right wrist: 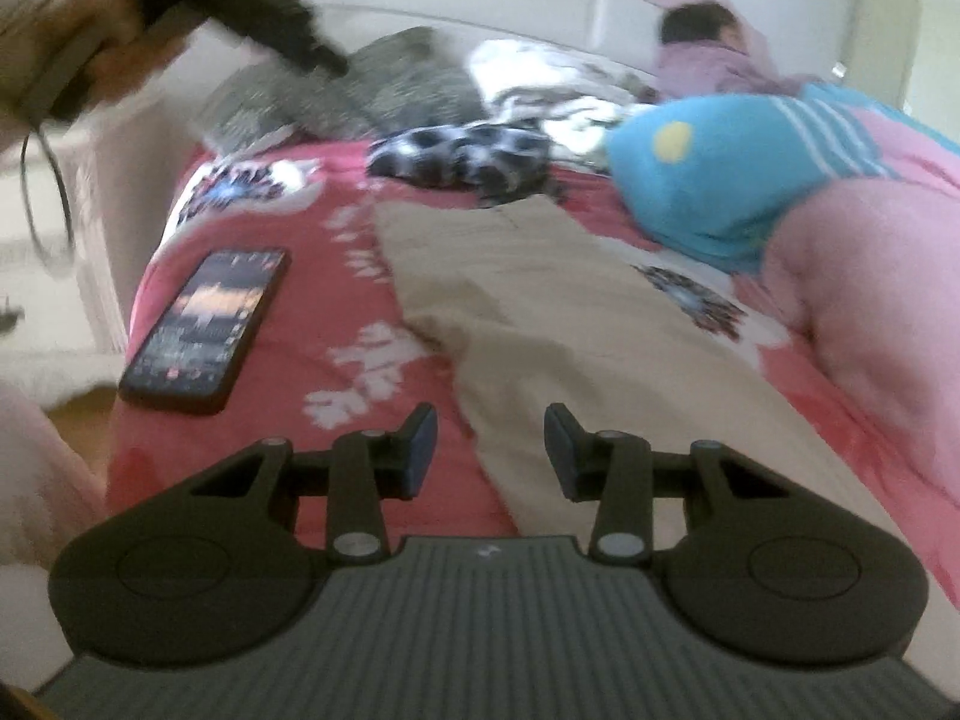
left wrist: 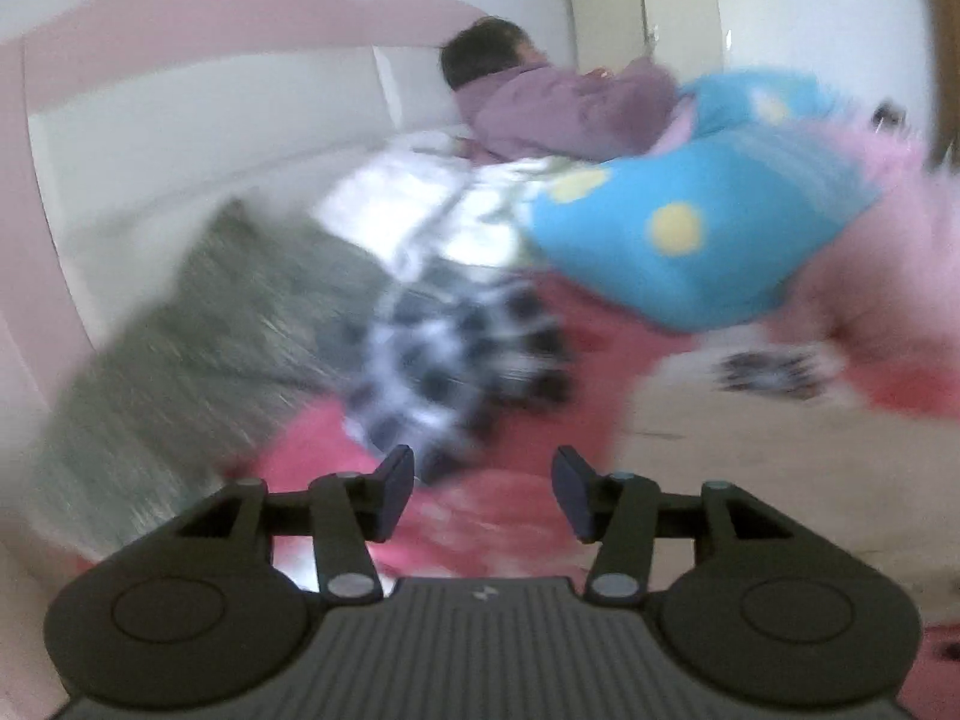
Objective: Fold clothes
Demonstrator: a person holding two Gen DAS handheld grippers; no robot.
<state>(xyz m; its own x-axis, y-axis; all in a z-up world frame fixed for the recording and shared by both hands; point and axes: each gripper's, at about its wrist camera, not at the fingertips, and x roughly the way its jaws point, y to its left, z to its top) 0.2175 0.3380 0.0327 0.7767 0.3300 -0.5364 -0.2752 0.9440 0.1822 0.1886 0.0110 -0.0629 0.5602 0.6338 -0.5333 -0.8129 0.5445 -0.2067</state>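
**Both hand-held grippers empty over the bed, beige garment laid flat**

Nearest the right wrist camera, the right hand-held gripper (right wrist: 489, 450) hangs over the bed with its jaws apart and nothing between them; the near end of the beige garment (right wrist: 576, 324) lies just under and beyond its fingertips. That garment is spread flat on the red patterned bedspread (right wrist: 288, 324), running away from the camera toward the middle of the bed.

From the left in that view: the left hand-held gripper (right wrist: 327, 63), blurred, is held up in a hand (right wrist: 102, 42) above the bed's far left corner. Below it a phone (right wrist: 207, 330) lies face up on the bedspread, screen lit, left of the beige garment and apart from it. Farther back sit a grey cushion (right wrist: 372, 90), then a black-and-white checked cloth (right wrist: 462, 159) bunched at the garment's far end, then white bedding (right wrist: 540, 90). To the right lie a blue pillow with yellow dots (right wrist: 720, 180) and a pink blanket (right wrist: 864, 276). A person in a purple top (right wrist: 714, 60) lies at the headboard.

In the heavily blurred left wrist view, the left hand-held gripper (left wrist: 483, 495) also shows its jaws apart and empty, above the bedspread (left wrist: 312, 438), with the grey cushion (left wrist: 240, 312) left, the checked cloth (left wrist: 456, 366) ahead, and the beige garment (left wrist: 750, 468) to the right.
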